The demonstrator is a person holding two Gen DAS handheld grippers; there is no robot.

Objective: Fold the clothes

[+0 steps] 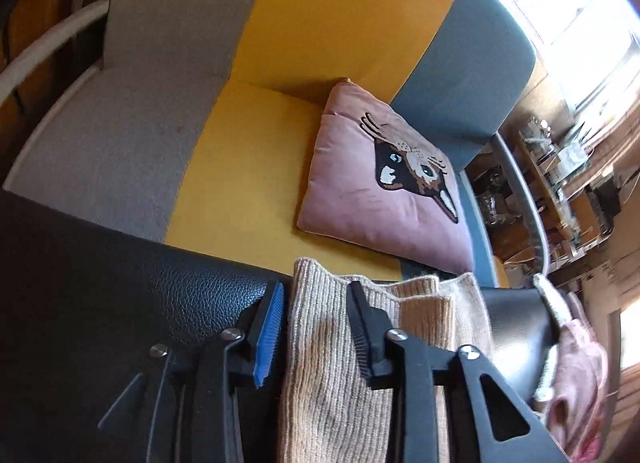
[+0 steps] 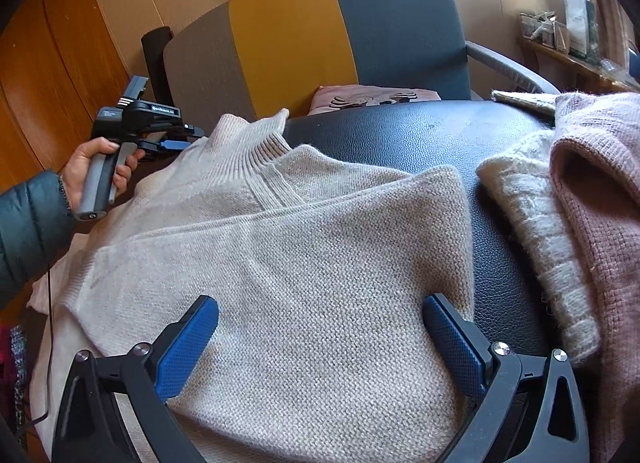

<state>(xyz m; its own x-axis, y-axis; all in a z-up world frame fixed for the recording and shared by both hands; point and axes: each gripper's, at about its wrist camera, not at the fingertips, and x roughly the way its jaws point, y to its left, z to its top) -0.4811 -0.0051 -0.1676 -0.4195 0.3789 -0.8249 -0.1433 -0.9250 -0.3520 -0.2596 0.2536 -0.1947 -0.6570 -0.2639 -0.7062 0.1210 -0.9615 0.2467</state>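
A beige knit turtleneck sweater (image 2: 304, 231) lies partly folded on a black leather surface (image 2: 420, 131). My right gripper (image 2: 320, 327) is open and hovers over the sweater's lower part, its blue pads (image 2: 188, 343) spread wide. My left gripper (image 1: 316, 327) has its jaws around the sweater's ribbed edge (image 1: 324, 363), with cloth between the fingers. In the right wrist view the left gripper (image 2: 176, 141) sits at the sweater's left shoulder near the collar (image 2: 260, 143), held by a hand.
A pink knit sweater (image 2: 600, 199) and a cream fuzzy garment (image 2: 532, 215) lie piled at the right. Behind stands a grey, yellow and blue sofa (image 1: 280, 43) with a pink cat cushion (image 1: 380, 183). Shelves with clutter (image 2: 560, 35) are at the far right.
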